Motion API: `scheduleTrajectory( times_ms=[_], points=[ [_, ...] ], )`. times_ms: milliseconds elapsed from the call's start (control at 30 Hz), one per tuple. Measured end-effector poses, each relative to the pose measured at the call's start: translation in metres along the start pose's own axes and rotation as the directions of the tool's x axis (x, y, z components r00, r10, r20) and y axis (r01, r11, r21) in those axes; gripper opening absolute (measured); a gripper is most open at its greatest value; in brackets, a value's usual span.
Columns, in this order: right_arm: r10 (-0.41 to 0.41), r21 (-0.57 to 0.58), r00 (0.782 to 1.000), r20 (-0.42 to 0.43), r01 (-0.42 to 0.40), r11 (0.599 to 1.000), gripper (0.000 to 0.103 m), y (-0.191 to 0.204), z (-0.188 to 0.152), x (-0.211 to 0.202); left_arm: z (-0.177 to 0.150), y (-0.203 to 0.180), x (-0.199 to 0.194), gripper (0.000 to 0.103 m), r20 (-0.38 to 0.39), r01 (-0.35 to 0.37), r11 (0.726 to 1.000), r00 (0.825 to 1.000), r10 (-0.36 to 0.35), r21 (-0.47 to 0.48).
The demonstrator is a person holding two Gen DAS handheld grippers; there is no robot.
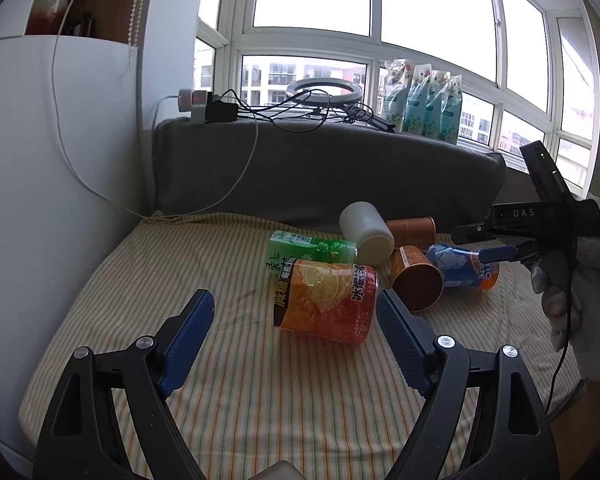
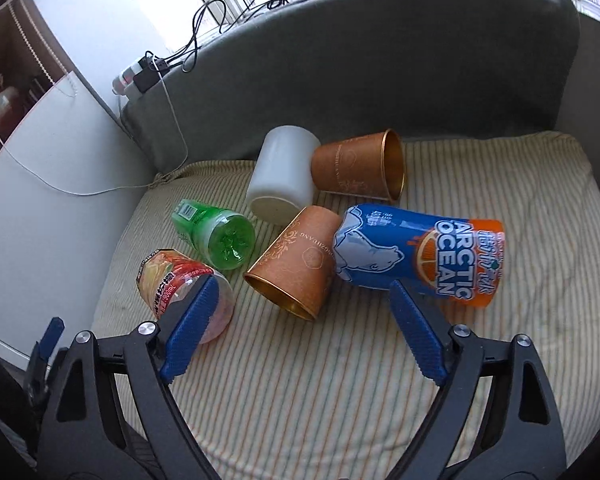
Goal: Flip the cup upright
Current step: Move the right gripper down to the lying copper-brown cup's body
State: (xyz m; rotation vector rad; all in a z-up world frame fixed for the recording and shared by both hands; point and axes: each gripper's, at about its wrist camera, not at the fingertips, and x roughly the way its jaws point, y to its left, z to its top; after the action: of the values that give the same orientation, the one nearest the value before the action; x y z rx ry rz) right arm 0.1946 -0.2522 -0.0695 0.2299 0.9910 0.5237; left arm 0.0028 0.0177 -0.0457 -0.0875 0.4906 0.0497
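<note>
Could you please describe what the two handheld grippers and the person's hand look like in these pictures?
Both the left gripper and the right gripper have black angular linkage frames with triangular cut-outs and silver round pivot bolts. Their fingers carry ribbed blue pads. Seen from the left camera, the right gripper's black body bears white letters "DAS", a small green light and a thin black cable. The hand wears a white glove.

Striped cushion is carrying everything. Lying on it, all on their sides: white cup, copper cup behind, second copper cup nearer, its mouth facing front. Blue Arctic Ocean cup is touching the second copper cup. Green cup and orange-label cup are lying at left.
</note>
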Motion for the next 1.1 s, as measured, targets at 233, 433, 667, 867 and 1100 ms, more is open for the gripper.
scheduleTrajectory(
  times_ms=[233,433,667,867,1100],
  points=[
    [0.096,0.210,0.988,-0.121,-0.069,0.975,0.078,-0.016,0.011,0.038,-0.004,0.009,0.003,0.083,-0.015,-0.002,1.000,1.000,0.001,-0.025],
    [0.091,0.131,0.984,-0.154,-0.071,0.989,0.068,-0.008,0.026,0.039,-0.005,0.016,0.005,0.083,-0.016,-0.016,0.999,1.000,0.015,-0.030],
    [0.072,0.184,0.946,-0.316,-0.014,0.983,0.068,-0.008,0.049,0.065,-0.008,0.019,0.007,0.083,-0.018,-0.017,0.999,1.000,0.016,-0.051],
    [0.067,0.246,0.912,-0.404,0.038,0.968,0.068,-0.010,0.051,0.093,-0.009,0.023,0.007,0.083,-0.031,-0.019,0.999,0.999,0.018,-0.045],
    [0.020,0.251,0.903,-0.429,0.098,0.963,0.068,-0.007,0.055,0.113,-0.012,0.033,0.009,0.083,-0.041,-0.026,0.998,0.999,0.024,-0.061]
  ],
)
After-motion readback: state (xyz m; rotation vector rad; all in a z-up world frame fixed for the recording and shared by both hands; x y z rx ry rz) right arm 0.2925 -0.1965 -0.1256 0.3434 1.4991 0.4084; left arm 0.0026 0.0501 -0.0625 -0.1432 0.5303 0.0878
